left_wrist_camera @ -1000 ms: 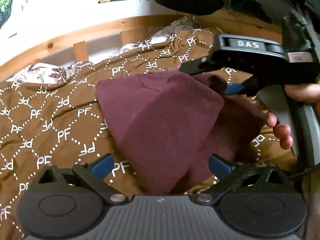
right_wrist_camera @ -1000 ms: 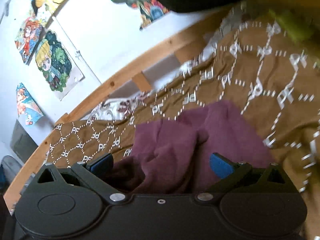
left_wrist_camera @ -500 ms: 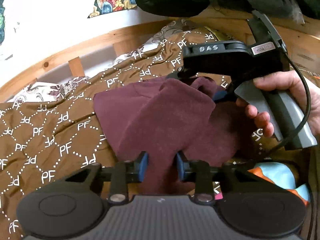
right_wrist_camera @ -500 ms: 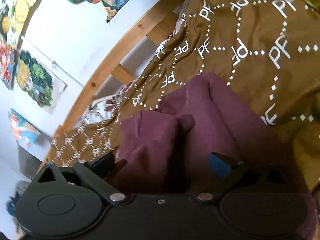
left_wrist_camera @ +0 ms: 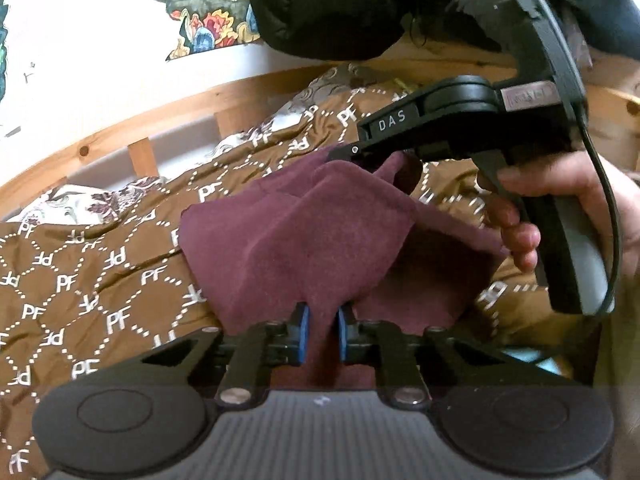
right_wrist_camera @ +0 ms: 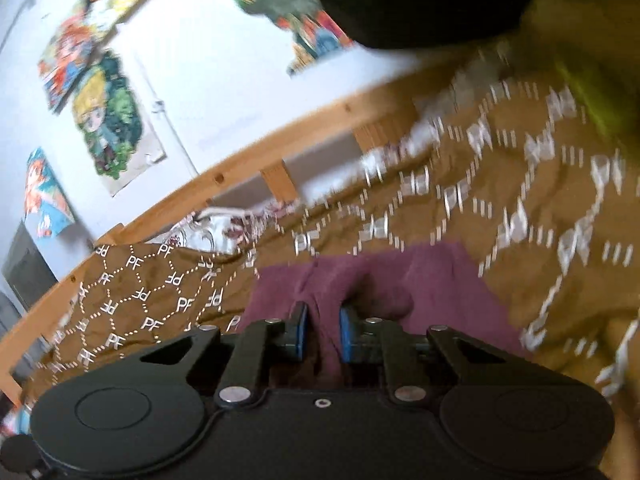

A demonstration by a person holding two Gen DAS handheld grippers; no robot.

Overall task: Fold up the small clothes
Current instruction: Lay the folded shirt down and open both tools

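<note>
Maroon garment (left_wrist_camera: 304, 240) lies bunched on a brown quilt (left_wrist_camera: 80, 280) printed with white "PF" letters, and both tongs have hold of it. Its whole outline cannot be read: the near part disappears under the body of each tool, and the folds hide what kind of clothing it is.

Largest behind everything is a white wall (right_wrist_camera: 240, 92) with cartoon posters (right_wrist_camera: 108, 120), several of them clear in the right wrist view but cut to one patch of colour at the top of the left wrist view. A wooden bed rail (left_wrist_camera: 120, 132) runs along the quilt's far edge, with a floral sheet (left_wrist_camera: 80, 196) showing beside it. A dark bulky mass (left_wrist_camera: 328, 4) hangs at the top of both views; what it is cannot be made out. The right half of the right wrist view is smeared by blur, so the quilt's pattern there is only streaks.

The left gripper (left_wrist_camera: 321, 330) has just been closing, and its blue pads (left_wrist_camera: 303, 332) now press a fold of the cloth between them. The right gripper (right_wrist_camera: 322, 334) has also just been closing and pinches another fold. Only the left wrist view shows the right tool from outside: its tip buried in a raised corner of the garment, and a hand (left_wrist_camera: 568, 204) around its handle, with a cable looping past.
</note>
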